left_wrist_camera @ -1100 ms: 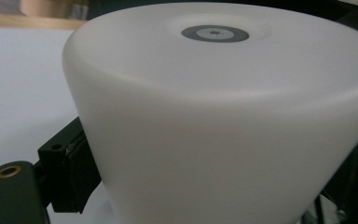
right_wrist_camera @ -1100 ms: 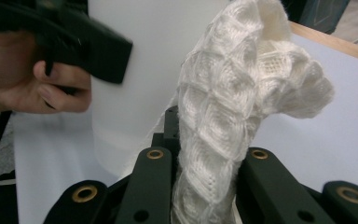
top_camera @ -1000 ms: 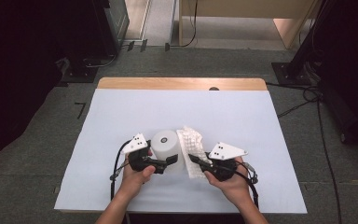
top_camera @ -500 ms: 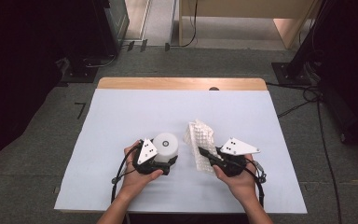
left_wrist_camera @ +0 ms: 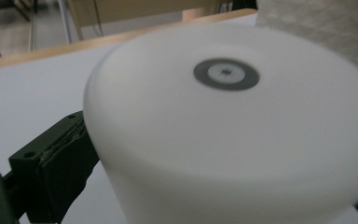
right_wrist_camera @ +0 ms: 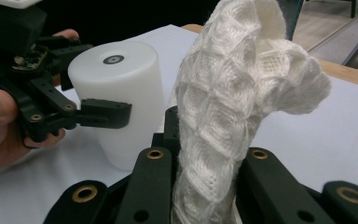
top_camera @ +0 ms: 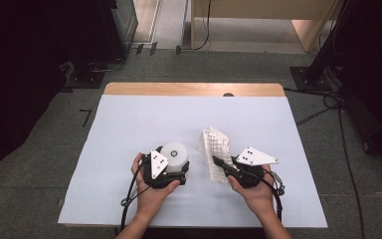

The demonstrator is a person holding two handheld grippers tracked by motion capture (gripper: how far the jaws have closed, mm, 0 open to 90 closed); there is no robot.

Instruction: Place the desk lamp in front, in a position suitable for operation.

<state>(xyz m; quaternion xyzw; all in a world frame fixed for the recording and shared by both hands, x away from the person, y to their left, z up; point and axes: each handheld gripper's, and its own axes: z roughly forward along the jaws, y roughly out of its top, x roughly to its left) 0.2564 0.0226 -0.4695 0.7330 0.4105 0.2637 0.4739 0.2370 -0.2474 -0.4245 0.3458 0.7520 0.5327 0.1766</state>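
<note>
Table: a wooden table [top_camera: 194,89] covered with a pale blue-white sheet; its bare wooden edge shows along the far side. All the work happens in the near half of it.

Cylinder: a white, smooth plastic cylinder [top_camera: 174,155] with a small grey ring in the middle of its flat top. It stands upright on the sheet, left of the middle and near the person. In the right gripper view [right_wrist_camera: 116,93] it stands just beside the cloth.

Cloth: a white knitted cloth with a waffle pattern [top_camera: 215,152], bunched into a long, loose roll. It rises from the right gripper toward the far side, and its upper end folds over. It is near the cylinder, to the right of it; I cannot tell if the two touch.

Left gripper: the black two-jaw gripper in the left hand [top_camera: 174,167] lies low at the near side of the cylinder. One jaw is on each side of the cylinder's wall, and the jaws are clamped on it.

Right gripper: the black two-jaw gripper in the right hand [top_camera: 220,163] points toward the cylinder. Its jaws are clenched on the lower end of the cloth [right_wrist_camera: 214,140], which stands up between them.
</note>
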